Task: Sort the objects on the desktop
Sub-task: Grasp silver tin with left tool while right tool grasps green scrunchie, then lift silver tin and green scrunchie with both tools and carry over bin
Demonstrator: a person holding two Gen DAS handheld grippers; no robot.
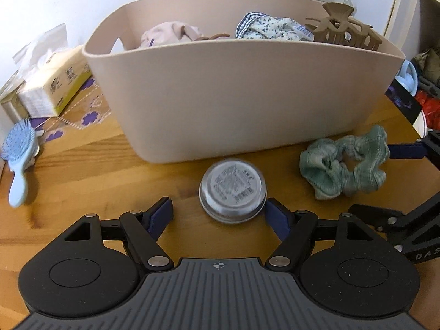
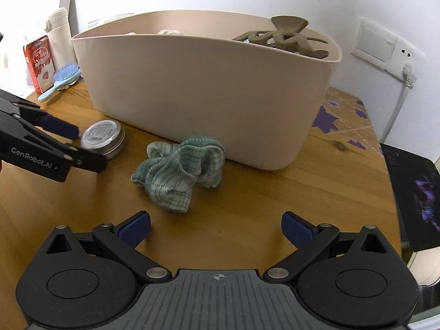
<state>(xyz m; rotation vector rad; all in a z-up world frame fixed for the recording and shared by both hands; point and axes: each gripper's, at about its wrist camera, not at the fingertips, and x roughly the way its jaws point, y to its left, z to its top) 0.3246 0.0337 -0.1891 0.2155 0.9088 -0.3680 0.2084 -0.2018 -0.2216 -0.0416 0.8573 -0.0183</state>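
My left gripper (image 2: 70, 141) reads "GenRobot.AI" at the frame's left; the round tin (image 1: 233, 190) has a printed label too blurred to read. Both tools hang over a wooden table (image 2: 261, 200) against a white wall. The left jaws gape wide, the tin just ahead between their tips, unheld. My right gripper (image 2: 216, 227) is spread wide and empty. The green scrunchie (image 2: 178, 169) lies mid-frame before the beige bin (image 2: 209, 96), its length running left to right.

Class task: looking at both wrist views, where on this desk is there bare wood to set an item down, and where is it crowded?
Bare wood lies right of the green scrunchie, in front of the beige basket, and between the blue hairbrush and the round tin. It is crowded around the tin and scrunchie, where both open grippers sit.
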